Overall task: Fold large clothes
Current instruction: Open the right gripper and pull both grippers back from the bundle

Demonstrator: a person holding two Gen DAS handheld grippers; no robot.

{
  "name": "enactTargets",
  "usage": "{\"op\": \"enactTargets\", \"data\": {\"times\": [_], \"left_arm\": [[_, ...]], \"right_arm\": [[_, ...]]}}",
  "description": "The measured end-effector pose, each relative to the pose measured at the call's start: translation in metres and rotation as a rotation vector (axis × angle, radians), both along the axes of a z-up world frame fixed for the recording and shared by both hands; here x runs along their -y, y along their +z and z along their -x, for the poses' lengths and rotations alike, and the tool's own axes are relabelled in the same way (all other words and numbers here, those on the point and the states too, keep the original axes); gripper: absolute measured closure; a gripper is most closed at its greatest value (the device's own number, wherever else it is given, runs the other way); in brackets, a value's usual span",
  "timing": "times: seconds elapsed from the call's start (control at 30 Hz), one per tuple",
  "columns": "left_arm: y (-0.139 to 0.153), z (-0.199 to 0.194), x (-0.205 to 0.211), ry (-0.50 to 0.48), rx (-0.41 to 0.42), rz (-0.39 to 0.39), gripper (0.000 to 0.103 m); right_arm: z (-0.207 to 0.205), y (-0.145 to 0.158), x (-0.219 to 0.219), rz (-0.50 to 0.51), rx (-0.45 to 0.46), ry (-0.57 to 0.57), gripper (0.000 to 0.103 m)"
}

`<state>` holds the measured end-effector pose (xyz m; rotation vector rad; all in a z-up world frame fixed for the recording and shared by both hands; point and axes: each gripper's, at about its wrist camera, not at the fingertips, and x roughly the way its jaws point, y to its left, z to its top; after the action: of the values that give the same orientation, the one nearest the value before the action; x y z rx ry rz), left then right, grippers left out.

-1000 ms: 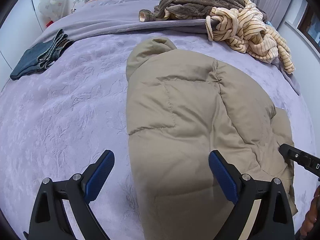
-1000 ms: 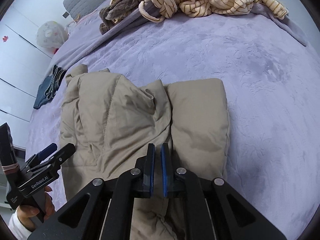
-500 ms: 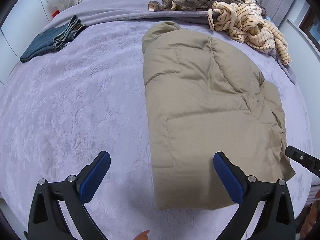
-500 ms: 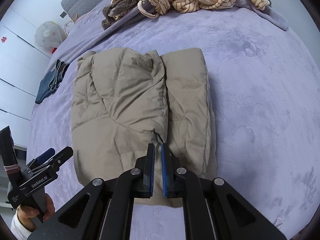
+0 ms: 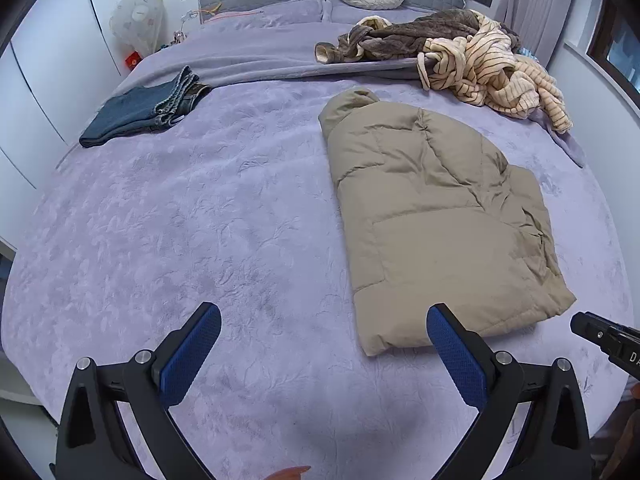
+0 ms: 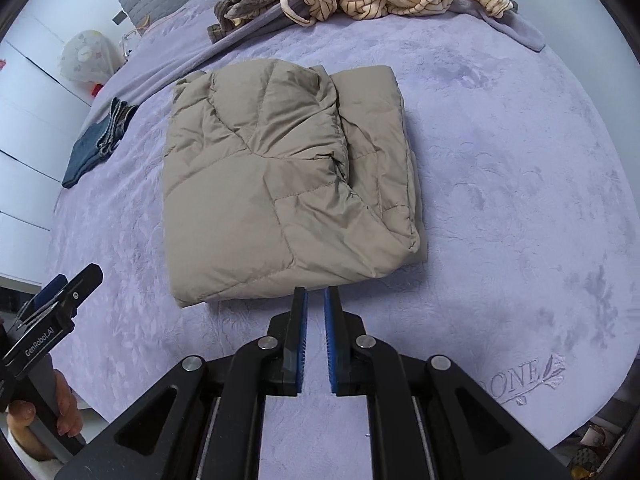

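Left claw (image 6: 60, 292) marked GenRobot.AI, bedspread (image 6: 520, 378) embroidery unclear

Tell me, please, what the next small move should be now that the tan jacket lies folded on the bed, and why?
Probably carry both grippers toward the unfolded heap at the head of the bed. The tan jacket lies in a compact fold, clear of the wide-open left gripper and of the right gripper, whose empty jaws are opening. The striped garment is still crumpled.
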<state>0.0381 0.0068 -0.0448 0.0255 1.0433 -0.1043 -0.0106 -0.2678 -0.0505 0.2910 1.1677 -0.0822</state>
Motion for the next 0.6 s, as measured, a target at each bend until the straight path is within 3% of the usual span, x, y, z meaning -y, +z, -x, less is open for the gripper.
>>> {"op": "enactTargets", "data": {"times": [0.03, 0.07, 0.3, 0.47, 0.6], "left_arm": [[0.005, 0.004, -0.001, 0.000, 0.002, -0.002, 0.000], [0.009, 0.008, -0.002, 0.000, 0.007, -0.008, 0.000], [0.031, 0.031, 0.000, 0.025, 0.021, -0.006, 0.000], [0.052, 0.052, 0.004, 0.050, 0.050, 0.018, 0.000], [0.066, 0.065, 0.006, 0.058, 0.072, 0.032, 0.000]], "right_arm": [[0.004, 0.007, -0.002, 0.015, 0.020, 0.000, 0.041], [0.007, 0.014, -0.005, 0.029, 0.046, 0.004, 0.033], [0.018, 0.049, -0.015, 0.106, 0.117, 0.060, 0.030], [0.031, 0.074, -0.013, 0.121, 0.183, 0.063, 0.001], [0.038, 0.088, -0.010, 0.143, 0.223, 0.051, 0.000]]}}
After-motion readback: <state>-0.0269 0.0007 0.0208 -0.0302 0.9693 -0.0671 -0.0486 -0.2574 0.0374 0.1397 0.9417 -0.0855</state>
